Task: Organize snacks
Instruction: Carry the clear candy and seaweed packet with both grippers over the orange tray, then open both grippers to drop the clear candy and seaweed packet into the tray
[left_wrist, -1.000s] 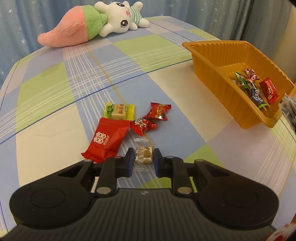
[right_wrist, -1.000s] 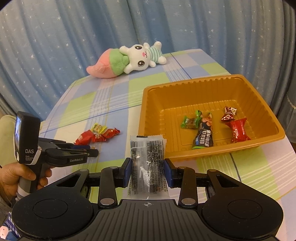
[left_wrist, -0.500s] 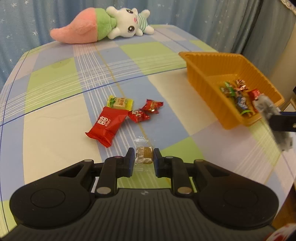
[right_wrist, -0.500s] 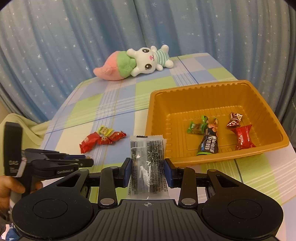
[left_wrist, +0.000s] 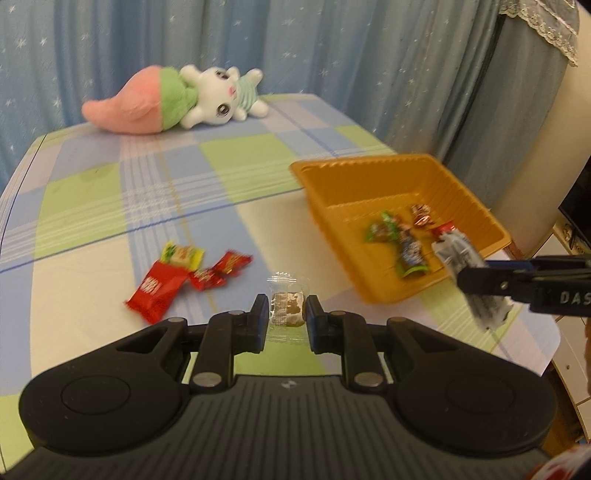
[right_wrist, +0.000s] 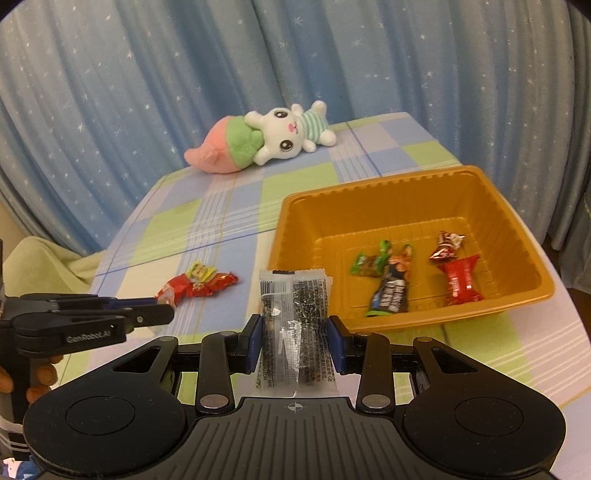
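My left gripper (left_wrist: 285, 308) is shut on a small clear-wrapped brown candy (left_wrist: 287, 308), held above the table. My right gripper (right_wrist: 295, 326) is shut on a clear packet of black sesame snack (right_wrist: 294, 325), held in front of the orange tray (right_wrist: 532, 258). The packet also shows in the left wrist view (left_wrist: 467, 273), near the tray's front right corner (left_wrist: 373, 295). The tray holds several wrapped snacks (right_wrist: 391, 291). On the cloth lie a red packet (left_wrist: 157, 291), a yellow-green candy (left_wrist: 183, 254) and two red candies (left_wrist: 221, 271); the same pile shows in the right wrist view (right_wrist: 197, 284).
A pink and green plush rabbit (left_wrist: 173, 99) lies at the table's far end. The checked tablecloth (left_wrist: 110, 206) covers the table. Blue starred curtains (right_wrist: 184, 74) hang behind. The table's right edge drops off beside the tray.
Both grippers have lifted and pulled back with their snacks. The loose pile and tray look farther off. The right gripper with its packet has come closer to the tray in the left view.
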